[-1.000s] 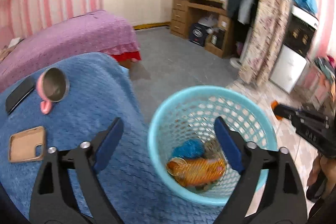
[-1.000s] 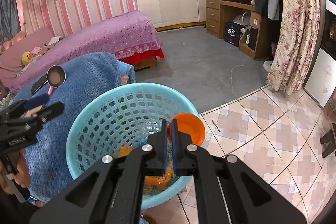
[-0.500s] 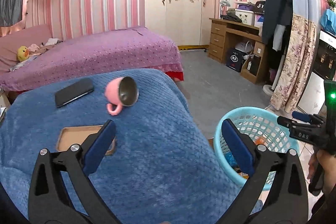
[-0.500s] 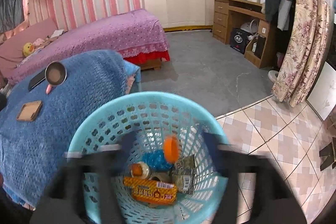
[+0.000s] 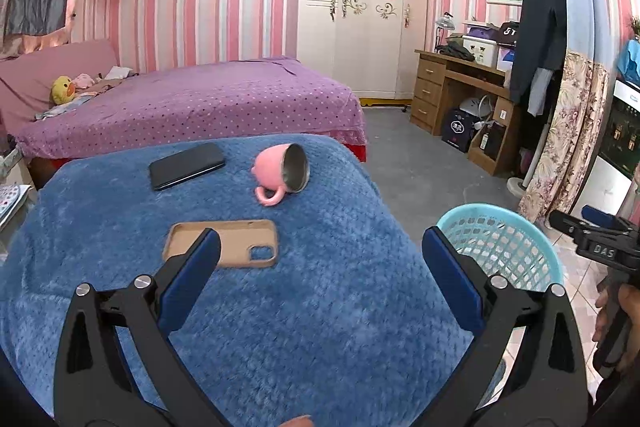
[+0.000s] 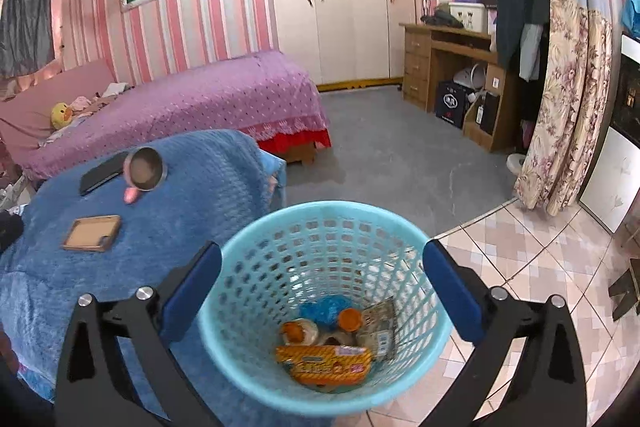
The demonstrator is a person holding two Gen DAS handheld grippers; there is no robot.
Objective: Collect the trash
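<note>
A light blue mesh basket (image 6: 256, 267) stands on the floor beside the blue-blanketed table (image 5: 320, 327). In it lie an orange snack packet (image 6: 324, 363), a crumpled blue wrapper (image 6: 326, 309), an orange cap (image 6: 349, 319) and a silvery wrapper (image 6: 378, 323). My right gripper (image 6: 321, 247) hangs over the basket with its jaws opening wide and nothing held between them. My left gripper (image 5: 320, 235) is open and empty above the table, its left finger over a brown phone case (image 5: 240, 241). The basket (image 5: 500, 247) also shows at the right of the left wrist view.
A tipped pink cup (image 5: 282, 171) and a black phone (image 5: 186, 165) lie farther back on the blanket. Behind stands a purple bed (image 5: 200, 107). A wooden desk (image 5: 452, 91) and floral curtain (image 5: 568, 131) are to the right. A hand (image 5: 612, 311) holds the other gripper at the right edge.
The right gripper opened and let go of the orange cap, which now lies in the basket. The left gripper swung from over the basket to over the blanketed table and rose.
</note>
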